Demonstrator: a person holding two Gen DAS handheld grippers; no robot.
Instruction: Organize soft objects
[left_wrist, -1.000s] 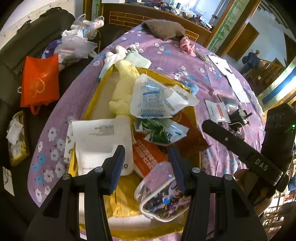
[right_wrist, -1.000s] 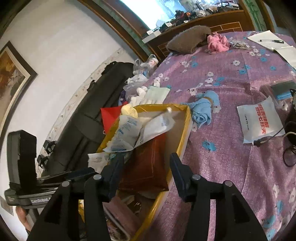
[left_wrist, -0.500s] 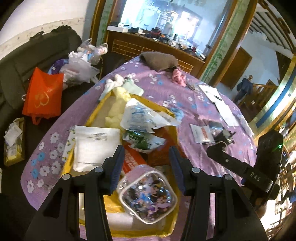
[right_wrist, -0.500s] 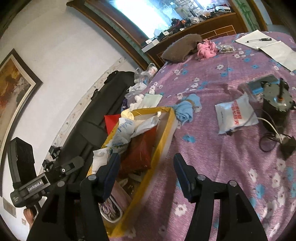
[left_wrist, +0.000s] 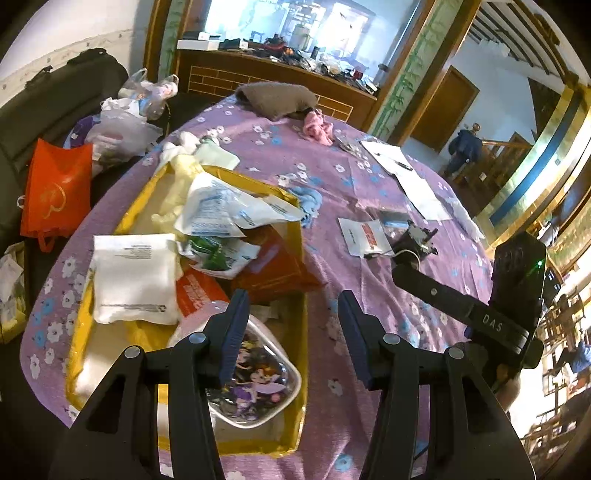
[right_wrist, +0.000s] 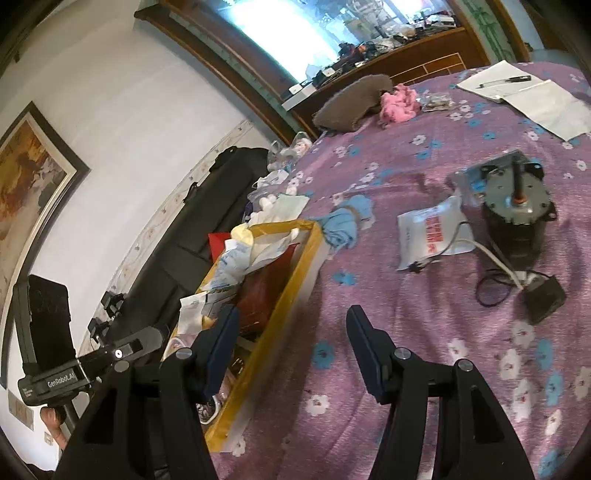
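Note:
A yellow-rimmed box (left_wrist: 303, 317) on the purple flowered tablecloth holds soft packets: a white pouch (left_wrist: 133, 277), desiccant bags (left_wrist: 218, 210), a cream plush (left_wrist: 177, 188) and a clear cartoon-print pouch (left_wrist: 258, 384). My left gripper (left_wrist: 291, 321) hangs open over the box's right wall with nothing between its fingers; the cartoon pouch lies just below its left finger. Beside the box (right_wrist: 295, 273), my right gripper (right_wrist: 291, 332) is open above bare cloth. A blue cloth (right_wrist: 343, 221) lies at the box's far corner. A white packet (right_wrist: 428, 232) with red print lies further right.
A grey motor (right_wrist: 517, 206) with a cord and plug sits right of the white packet. Far back lie a pink cloth (right_wrist: 399, 103), a brown fuzzy cushion (right_wrist: 351, 103) and papers with a pen (right_wrist: 528, 96). Off the table's left edge are an orange bag (left_wrist: 55, 192) and plastic bags.
The left gripper drew back and to the right, and the cartoon pouch now rests flat in the box. The right gripper shifted right, off the box onto the cloth, its jaws a little wider.

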